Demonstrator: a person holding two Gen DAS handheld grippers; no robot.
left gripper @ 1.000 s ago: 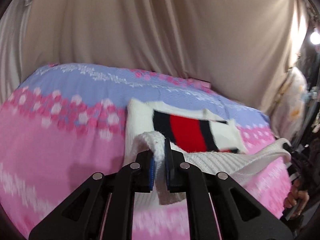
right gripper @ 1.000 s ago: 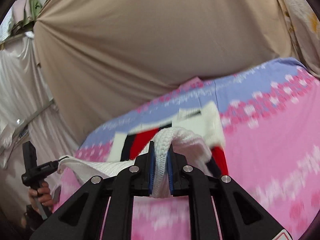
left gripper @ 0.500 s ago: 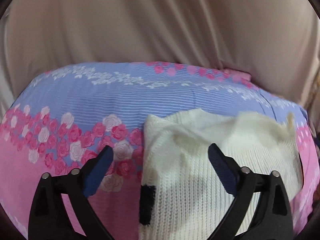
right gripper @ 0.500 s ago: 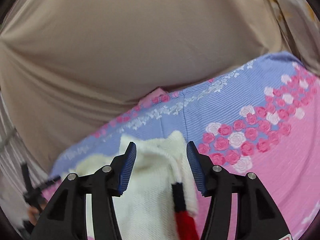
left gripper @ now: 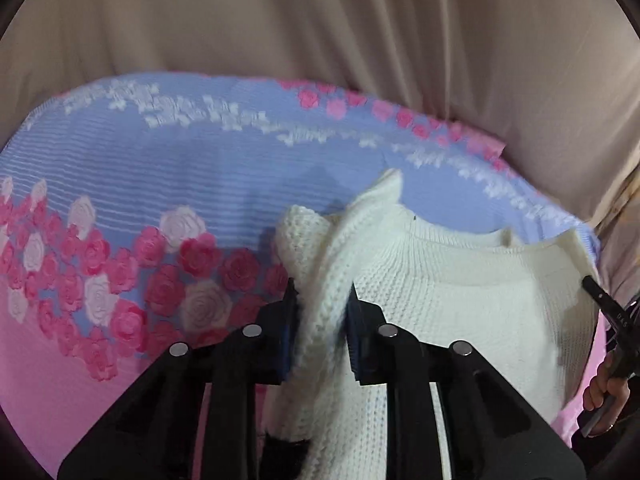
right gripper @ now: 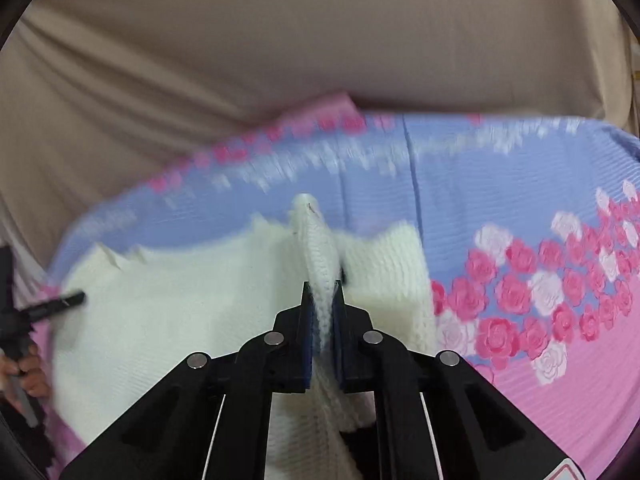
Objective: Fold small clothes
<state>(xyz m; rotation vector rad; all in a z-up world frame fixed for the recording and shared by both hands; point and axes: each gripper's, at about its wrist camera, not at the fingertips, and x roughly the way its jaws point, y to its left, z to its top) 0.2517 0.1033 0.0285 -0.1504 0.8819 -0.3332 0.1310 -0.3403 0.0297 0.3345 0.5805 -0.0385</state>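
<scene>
Both hand-held grippers have fabric between their jaws: my right hand-held gripper (right gripper: pixel 322 312) is pinched tight on a raised ridge of the white knit sweater (right gripper: pixel 168 320), while my left hand-held gripper (left gripper: pixel 320 312) straddles a similar ridge with jaws only partly closed, so I cannot tell if it truly grips. The sweater lies flat on the floral bedspread (left gripper: pixel 120 200), reaching toward the far edge of the bed, near the beige curtain (left gripper: pixel 320 20). I judge the knit soft, light and stretchy; it will sag, so thick rolled edges near the corners are the best holds. No containers are visible.
</scene>
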